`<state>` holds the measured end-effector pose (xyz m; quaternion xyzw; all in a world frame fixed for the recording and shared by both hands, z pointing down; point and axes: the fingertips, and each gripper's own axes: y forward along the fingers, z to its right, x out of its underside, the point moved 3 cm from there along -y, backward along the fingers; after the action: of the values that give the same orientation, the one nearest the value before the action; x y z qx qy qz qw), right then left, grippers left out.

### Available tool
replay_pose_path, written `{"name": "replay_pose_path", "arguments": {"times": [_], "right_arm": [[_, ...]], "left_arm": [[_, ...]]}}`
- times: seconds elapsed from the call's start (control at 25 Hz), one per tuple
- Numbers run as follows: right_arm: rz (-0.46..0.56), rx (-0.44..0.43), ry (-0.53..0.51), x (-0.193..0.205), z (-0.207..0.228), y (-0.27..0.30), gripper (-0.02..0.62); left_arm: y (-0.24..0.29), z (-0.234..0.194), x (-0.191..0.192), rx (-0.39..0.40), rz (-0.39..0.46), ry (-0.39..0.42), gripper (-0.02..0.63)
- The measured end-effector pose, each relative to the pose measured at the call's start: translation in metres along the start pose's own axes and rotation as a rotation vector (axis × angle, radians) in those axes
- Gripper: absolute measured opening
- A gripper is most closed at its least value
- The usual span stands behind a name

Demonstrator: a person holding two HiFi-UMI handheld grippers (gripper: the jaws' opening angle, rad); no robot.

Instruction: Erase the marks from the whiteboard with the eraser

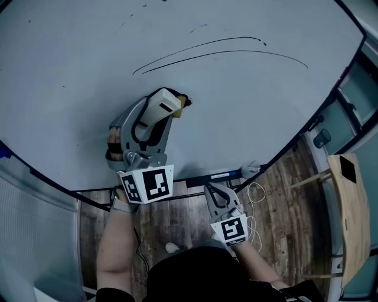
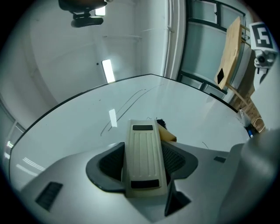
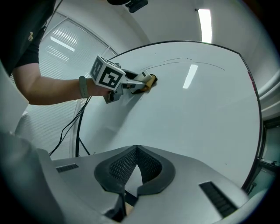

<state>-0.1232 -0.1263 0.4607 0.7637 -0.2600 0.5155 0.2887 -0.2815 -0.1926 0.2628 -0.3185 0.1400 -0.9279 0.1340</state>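
The eraser [image 2: 143,153] is pinched between the fingers of the left gripper [image 1: 158,118]. Its tip lies against the whiteboard [image 1: 248,124], in the board's lower middle.

The marks [image 1: 224,50], two long curved lines, run unbroken well above and to the right of the eraser. A few specks [image 1: 144,6] dot the top edge. None of the line work looks wiped, so I judge nearly the whole job is left, and the eraser has to travel up and right to reach it.

The right gripper [image 3: 136,164] hangs low by the board's bottom edge, its fingers pressed together on nothing.

The eraser's wiping face is turned to the board and hidden. I cannot tell whether the dark spot [image 1: 189,101] at its tip is ink on the board or the eraser's own felt. The board's corners are cut off in the head view.
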Motion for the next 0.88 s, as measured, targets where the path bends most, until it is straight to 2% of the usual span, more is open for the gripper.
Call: {"name": "replay_pose_path", "arguments": {"times": [0.24,0.4,0.64,0.88], "right_arm": [[0.029,-0.034,0.01,-0.021,-0.013,0.013,0.028],[0.042,-0.046,0.017,-0.012,-0.023,0.022,0.028],[0.065,-0.053,0.029,-0.019,-0.019,0.03,0.028],[0.084,-0.05,0.03,-0.02,0.003,0.026,0.028]], "left_arm": [[-0.003,-0.059,0.003,-0.059,-0.017,-0.008,0.267],[-0.01,-0.067,0.01,-0.06,-0.033,0.047,0.267],[-0.001,-0.084,-0.001,-0.027,-0.043,0.054,0.267],[0.021,-0.09,-0.033,-0.024,0.027,0.039,0.265]]}}
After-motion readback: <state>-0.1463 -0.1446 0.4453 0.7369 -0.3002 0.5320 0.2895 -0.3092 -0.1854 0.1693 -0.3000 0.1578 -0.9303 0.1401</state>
